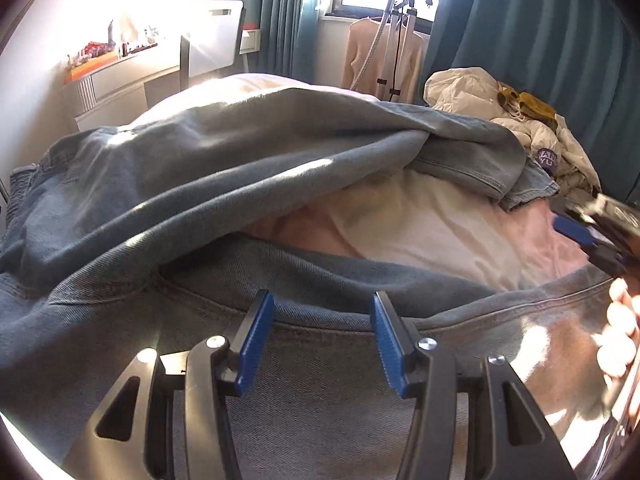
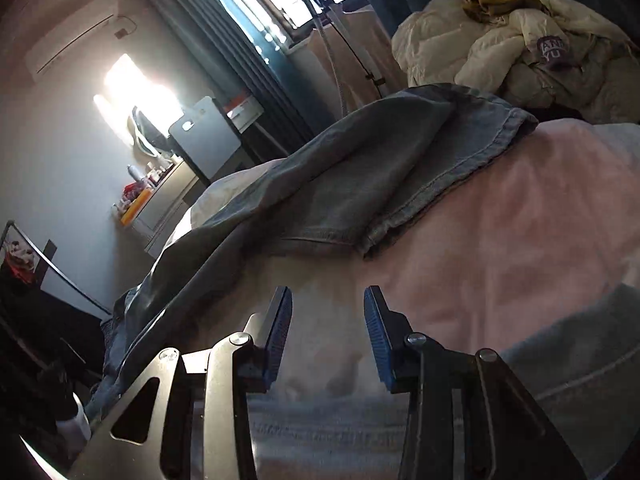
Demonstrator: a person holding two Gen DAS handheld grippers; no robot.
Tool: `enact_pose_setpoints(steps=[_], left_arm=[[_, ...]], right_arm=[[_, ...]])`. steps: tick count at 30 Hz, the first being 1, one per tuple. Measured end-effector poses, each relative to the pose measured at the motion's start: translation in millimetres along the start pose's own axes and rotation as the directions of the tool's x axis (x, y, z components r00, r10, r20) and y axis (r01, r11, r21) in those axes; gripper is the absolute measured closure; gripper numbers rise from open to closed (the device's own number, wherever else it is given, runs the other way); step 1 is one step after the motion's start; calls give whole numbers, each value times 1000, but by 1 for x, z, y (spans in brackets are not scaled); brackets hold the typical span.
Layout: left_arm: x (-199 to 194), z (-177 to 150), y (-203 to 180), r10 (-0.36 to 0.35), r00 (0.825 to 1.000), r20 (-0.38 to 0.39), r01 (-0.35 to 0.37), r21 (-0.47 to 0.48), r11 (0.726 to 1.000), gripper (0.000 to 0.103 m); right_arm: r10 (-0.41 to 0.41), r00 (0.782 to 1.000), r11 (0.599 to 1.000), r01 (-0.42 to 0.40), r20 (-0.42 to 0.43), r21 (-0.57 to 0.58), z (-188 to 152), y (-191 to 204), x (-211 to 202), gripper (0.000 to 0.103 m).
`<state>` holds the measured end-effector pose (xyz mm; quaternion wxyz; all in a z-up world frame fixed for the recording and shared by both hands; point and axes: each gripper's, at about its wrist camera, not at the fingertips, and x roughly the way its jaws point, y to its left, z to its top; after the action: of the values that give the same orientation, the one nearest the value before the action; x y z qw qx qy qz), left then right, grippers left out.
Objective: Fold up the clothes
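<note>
1. Faded blue-grey denim jeans (image 1: 248, 168), soft and rumpled, with stitched seams and a hemmed leg end (image 2: 452, 184); sunlit patches across the cloth.
2. Spread over a pink sheet (image 1: 420, 224) on the bed, filling the middle and lower part of the left wrist view.
3. One leg draped as a long band from the left edge of the frame to the upper right, hem ending beside a heap of cream clothing (image 1: 536, 128); the other leg curving along the lower frame.
4. In the right wrist view, long axis running from lower left to upper right.
5. Purple patch (image 2: 553, 53) on the cream heap, lettering only partly readable: "AN" over "YU".
6. Left gripper (image 1: 322, 340) spread wide above a denim seam, pinching nothing.
7. Right gripper (image 2: 327, 334) likewise spread, blue pads apart over sheet and denim edge, empty.
</note>
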<state>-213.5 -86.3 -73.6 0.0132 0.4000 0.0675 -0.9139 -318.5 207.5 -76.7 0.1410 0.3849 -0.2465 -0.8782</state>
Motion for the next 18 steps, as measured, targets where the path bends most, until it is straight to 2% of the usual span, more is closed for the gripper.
enact_pose_setpoints(steps=[6,9,11,12,18], left_arm=[[5,2,19,-52,999,15,54,-124,991,52],[7,0,27,-68,997,21,71,-161,984,52],[10,1,32,-71,997,20,73,-182,980,52],[12,1,35,-71,997,19,74,-193,978,52],[11,4,44,-59,998,34,65,-225,972,52]], right_arm=[[-8,1000,991,12,-23,136,16,-33,53,66],[30,999,979,-34,24,201,20,-47,63,68],[41,996,970,-57,74,235,22,-53,61,83],[43,995,967,-64,92,248,22,-56,58,94],[16,988,968,-54,155,246,28,-52,17,95]])
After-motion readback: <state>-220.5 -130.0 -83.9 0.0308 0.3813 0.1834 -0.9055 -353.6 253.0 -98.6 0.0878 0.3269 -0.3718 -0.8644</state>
